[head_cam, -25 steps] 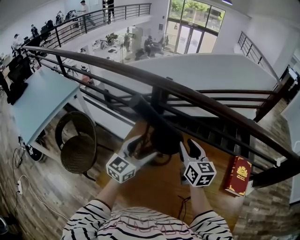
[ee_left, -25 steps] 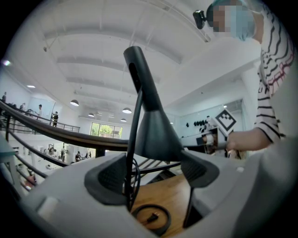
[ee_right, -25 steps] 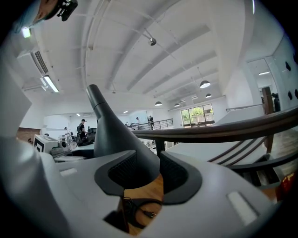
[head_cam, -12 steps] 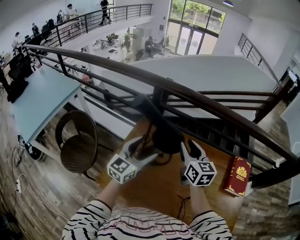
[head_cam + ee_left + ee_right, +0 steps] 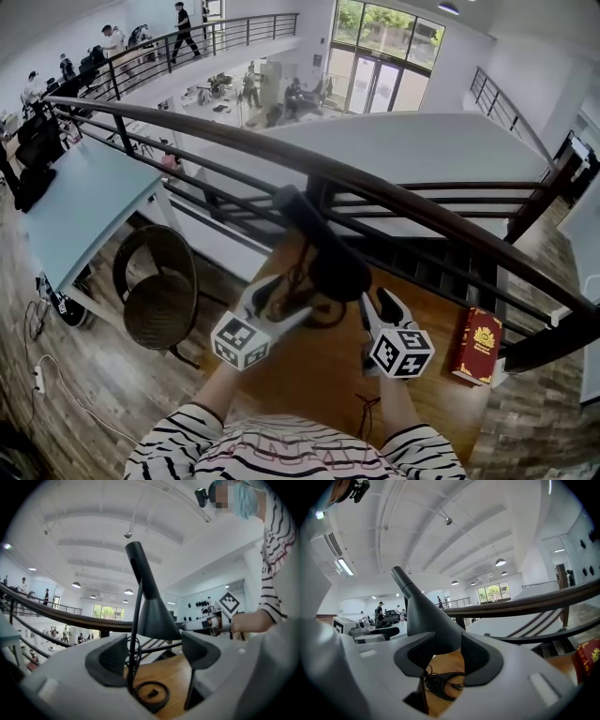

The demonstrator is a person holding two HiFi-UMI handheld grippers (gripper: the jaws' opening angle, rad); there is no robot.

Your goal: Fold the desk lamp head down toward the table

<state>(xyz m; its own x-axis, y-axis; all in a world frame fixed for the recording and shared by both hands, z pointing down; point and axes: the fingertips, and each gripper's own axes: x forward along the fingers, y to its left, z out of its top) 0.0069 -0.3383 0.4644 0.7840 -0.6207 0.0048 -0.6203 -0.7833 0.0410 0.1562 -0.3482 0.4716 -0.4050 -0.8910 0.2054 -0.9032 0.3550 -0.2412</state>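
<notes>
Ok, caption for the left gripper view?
Left gripper, jaws apart, straddles the lamp stem; head above, cord coiled on the table.

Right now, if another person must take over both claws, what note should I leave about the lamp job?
The left claw is open. The lamp pole stands between its jaws, close to one pad, and is not clamped.
The right claw is open and its jaws have just been opening. The lamp head is directly ahead of them, and nothing is clamped.
The lamp stands on the wooden table with its head raised.
Done: both claws are at the lamp.
Left: probably steady the pole, then press the head down toward the table.
</notes>
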